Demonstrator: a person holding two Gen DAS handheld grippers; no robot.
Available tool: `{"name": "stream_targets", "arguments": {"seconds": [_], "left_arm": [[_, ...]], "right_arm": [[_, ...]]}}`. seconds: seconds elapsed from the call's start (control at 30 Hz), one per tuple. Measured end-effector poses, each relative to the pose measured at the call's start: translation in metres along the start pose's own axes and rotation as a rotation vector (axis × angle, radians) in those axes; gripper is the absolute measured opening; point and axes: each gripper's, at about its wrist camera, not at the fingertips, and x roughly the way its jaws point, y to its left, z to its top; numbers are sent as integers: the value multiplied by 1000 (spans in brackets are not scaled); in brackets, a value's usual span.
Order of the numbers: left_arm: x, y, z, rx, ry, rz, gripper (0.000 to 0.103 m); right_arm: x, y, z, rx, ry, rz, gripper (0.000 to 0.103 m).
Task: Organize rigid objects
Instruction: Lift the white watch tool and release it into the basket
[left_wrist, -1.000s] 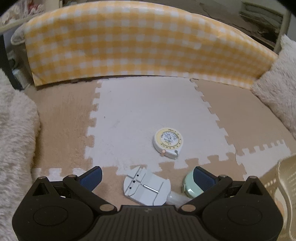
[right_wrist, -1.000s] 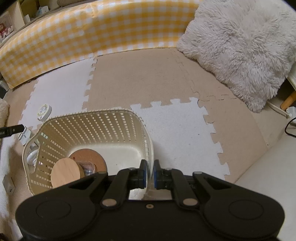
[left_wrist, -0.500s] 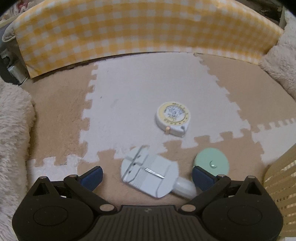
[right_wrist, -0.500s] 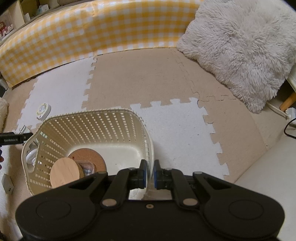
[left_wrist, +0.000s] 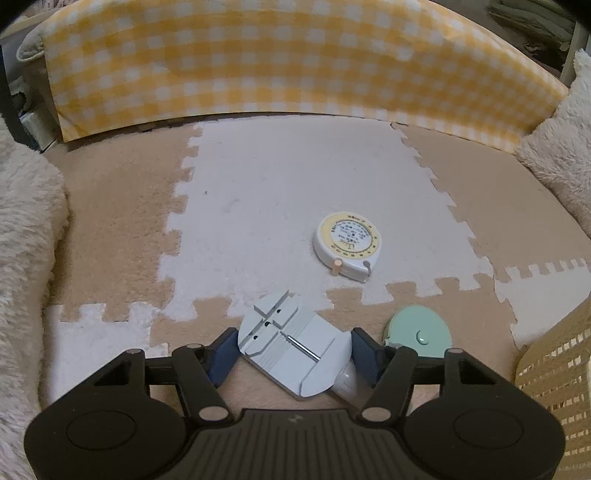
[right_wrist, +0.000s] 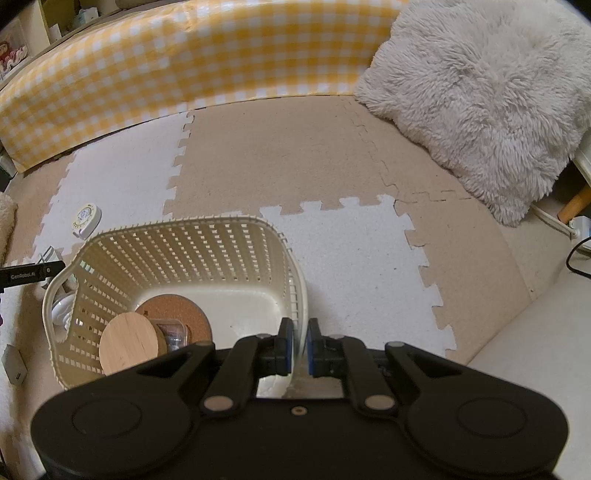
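The left claw (left_wrist: 293, 350) straddles the pale grey tool (left_wrist: 291, 347) on the floor mat, pads at its sides — whether clamped, I cannot tell. Squeeze squarely across the flat body before lifting. The right claw (right_wrist: 300, 347) pinches the basket (right_wrist: 221, 225) rim — hold it steady.

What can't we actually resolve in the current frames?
- Left wrist: contact of the left gripper pads with the pale blue tool; its near end is cut off by the gripper body.
- Left wrist: dial print on the tape measure, too small.
- Right wrist: clear item in the basket, half covered by the wooden lid.
- Right wrist: the basket's near wall, behind the right gripper.
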Motion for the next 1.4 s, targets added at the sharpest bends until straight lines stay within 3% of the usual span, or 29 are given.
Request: {"name": "stream_targets", "arguments": {"seconds": [0.3, 0.63, 0.8, 1.07, 1.23, 1.4], "left_arm": [[-26, 4, 12, -17, -70, 24, 65], [-67, -17, 26, 0, -174, -48, 65], [-97, -39, 33, 45, -240, -127, 65], [-142, -101, 30, 178, -312, -339, 65], [-147, -144, 13, 268, -300, -419, 65], [-129, -182, -10, 339, -244, -429, 65]], "right_arm": [[-1, 0, 0, 4, 1, 5, 8], [0, -1, 0, 9, 2, 8, 8], [0, -1, 0, 12, 2, 11, 8], [0, -2, 0, 14, 3, 13, 8], [0, -2, 0, 15, 3, 14, 8], [0, -2, 0, 18, 3, 15, 8]]}}
